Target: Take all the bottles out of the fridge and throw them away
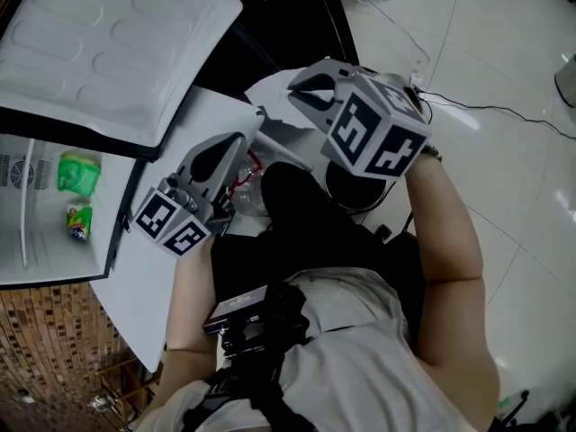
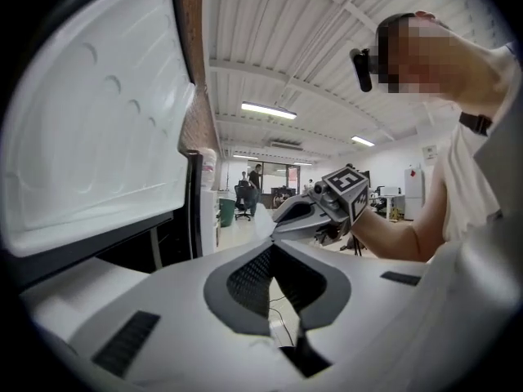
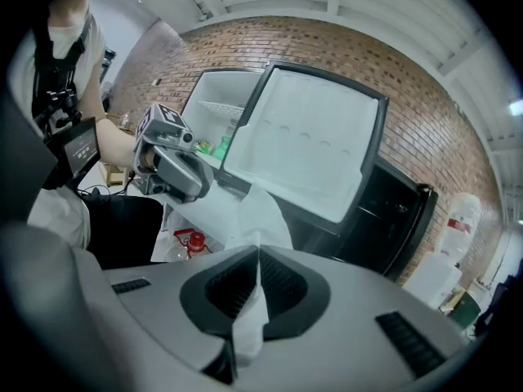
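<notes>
Stretching the mouth of the white plastic bag [image 3: 237, 215] between them, both grippers pinch its rim. The right gripper [image 3: 257, 256] has its jaws shut on a fold of white film that runs down between the pads. The left gripper [image 2: 274, 247] has its jaws together on the opposite edge, and the film runs off from their tips. A clear bottle with a red cap [image 3: 189, 243] lies inside the bag, low down, below the left gripper. The fridge [image 1: 18, 241] stands open with its door [image 1: 108, 43] swung wide and two green packs [image 1: 79, 171] near its inner wall; whether any bottle remains there I cannot tell. The chief risk, as I judge it, is the film: thin and slick, it may slip from one pair of pads or tear at the rim under a hard pull, and the bottle could then roll out. Freeing one gripper for the fridge would leave the bag hanging from one corner with its mouth sagging shut.
</notes>
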